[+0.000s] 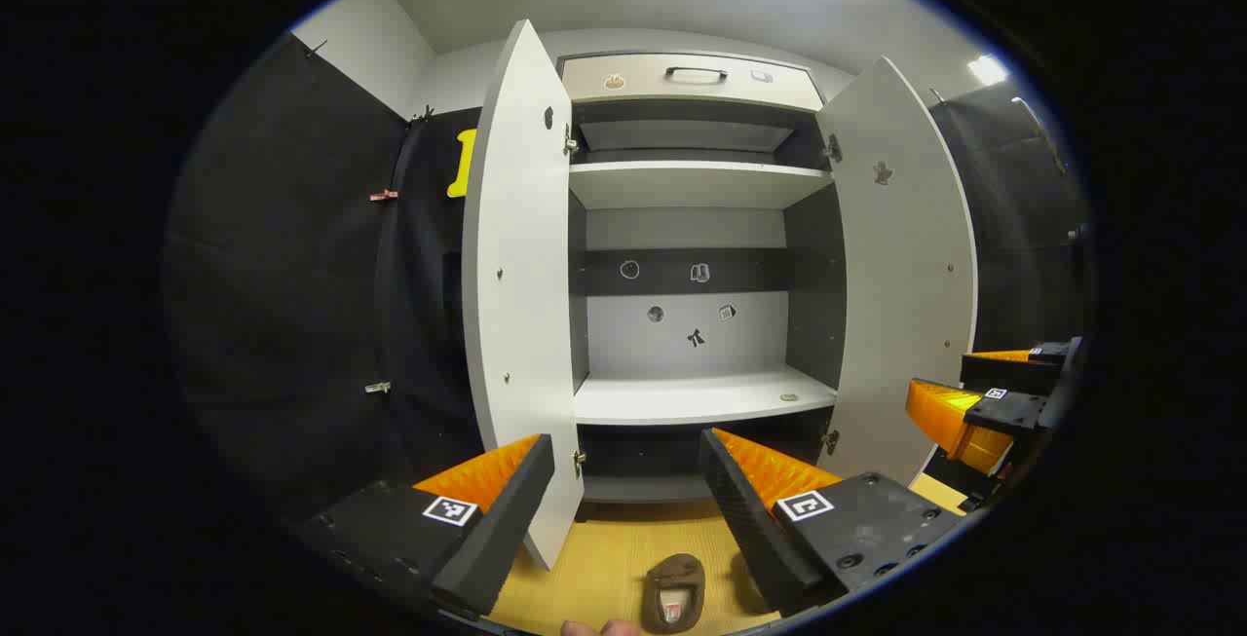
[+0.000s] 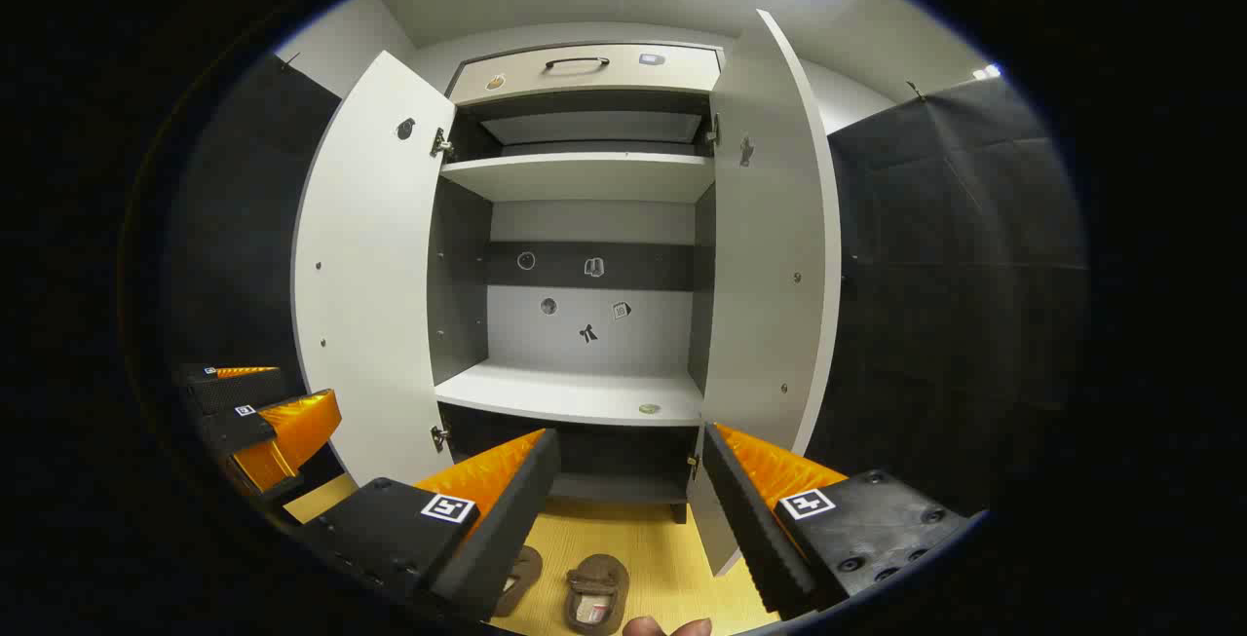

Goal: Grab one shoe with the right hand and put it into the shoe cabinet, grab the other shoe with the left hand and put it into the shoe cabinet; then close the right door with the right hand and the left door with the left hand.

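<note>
The white shoe cabinet stands in front with both doors swung open, left door (image 1: pixel 516 276) (image 2: pixel 365 276) and right door (image 1: pixel 901 276) (image 2: pixel 770 227). Its middle shelf (image 1: pixel 701 397) (image 2: pixel 565 391) is bare except for a small round sticker. Two brown shoes lie on the floor below: one shoe (image 2: pixel 596 595) (image 1: pixel 672 592) between the fingers' lines, the other shoe (image 2: pixel 516 578) partly hidden behind a finger. My left gripper (image 1: pixel 625 441) (image 2: pixel 268 397) is open and holds nothing. My right gripper (image 2: pixel 631 433) (image 1: pixel 960 385) is open too, above the shoes.
A drawer (image 1: pixel 697 76) with a dark handle tops the cabinet, over an upper shelf (image 1: pixel 697 183). The floor (image 1: pixel 604 548) is yellow wood. Black cloth walls stand on both sides. A person's fingertips (image 2: pixel 667 627) show at the bottom edge.
</note>
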Action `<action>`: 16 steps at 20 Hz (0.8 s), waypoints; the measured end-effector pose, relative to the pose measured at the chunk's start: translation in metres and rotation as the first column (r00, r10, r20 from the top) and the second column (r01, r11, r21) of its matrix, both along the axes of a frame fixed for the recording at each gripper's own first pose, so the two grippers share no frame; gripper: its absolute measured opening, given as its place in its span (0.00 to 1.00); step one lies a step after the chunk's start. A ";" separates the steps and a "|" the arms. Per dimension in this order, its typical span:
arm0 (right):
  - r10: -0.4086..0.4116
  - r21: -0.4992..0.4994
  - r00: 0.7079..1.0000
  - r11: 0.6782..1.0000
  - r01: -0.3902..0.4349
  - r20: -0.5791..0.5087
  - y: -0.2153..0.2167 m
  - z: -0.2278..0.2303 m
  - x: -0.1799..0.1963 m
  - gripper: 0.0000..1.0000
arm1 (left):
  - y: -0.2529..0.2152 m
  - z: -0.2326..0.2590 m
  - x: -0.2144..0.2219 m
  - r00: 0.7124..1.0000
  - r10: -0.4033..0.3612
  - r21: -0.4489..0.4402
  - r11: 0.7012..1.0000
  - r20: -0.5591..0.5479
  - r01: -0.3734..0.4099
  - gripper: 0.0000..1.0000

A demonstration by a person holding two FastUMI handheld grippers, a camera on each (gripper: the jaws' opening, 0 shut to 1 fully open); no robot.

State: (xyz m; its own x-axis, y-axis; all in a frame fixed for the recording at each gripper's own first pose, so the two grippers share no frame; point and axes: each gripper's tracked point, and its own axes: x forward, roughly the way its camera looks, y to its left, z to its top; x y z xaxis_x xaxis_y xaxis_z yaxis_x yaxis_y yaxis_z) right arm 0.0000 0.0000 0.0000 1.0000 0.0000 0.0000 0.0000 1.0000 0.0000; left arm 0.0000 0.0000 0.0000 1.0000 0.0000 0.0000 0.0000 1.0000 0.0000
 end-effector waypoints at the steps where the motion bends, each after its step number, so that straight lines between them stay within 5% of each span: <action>1: 0.000 -0.001 1.000 1.000 0.000 0.000 0.000 0.000 0.000 0.98 | 0.000 0.000 0.000 1.000 0.000 -0.001 1.000 -0.001 0.000 0.96; 16: 0.007 -0.004 1.000 1.000 -0.007 -0.018 0.003 -0.007 0.004 0.98 | -0.001 -0.004 0.005 1.000 0.000 0.006 1.000 -0.002 0.000 0.96</action>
State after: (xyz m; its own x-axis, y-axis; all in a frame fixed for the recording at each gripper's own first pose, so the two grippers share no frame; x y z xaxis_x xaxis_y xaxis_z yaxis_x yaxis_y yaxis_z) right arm 0.0042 0.0027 -0.0068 0.9998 0.0074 -0.0184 -0.0075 1.0000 -0.0040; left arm 0.0052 -0.0010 -0.0036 1.0000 -0.0004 -0.0018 0.0004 1.0000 0.0057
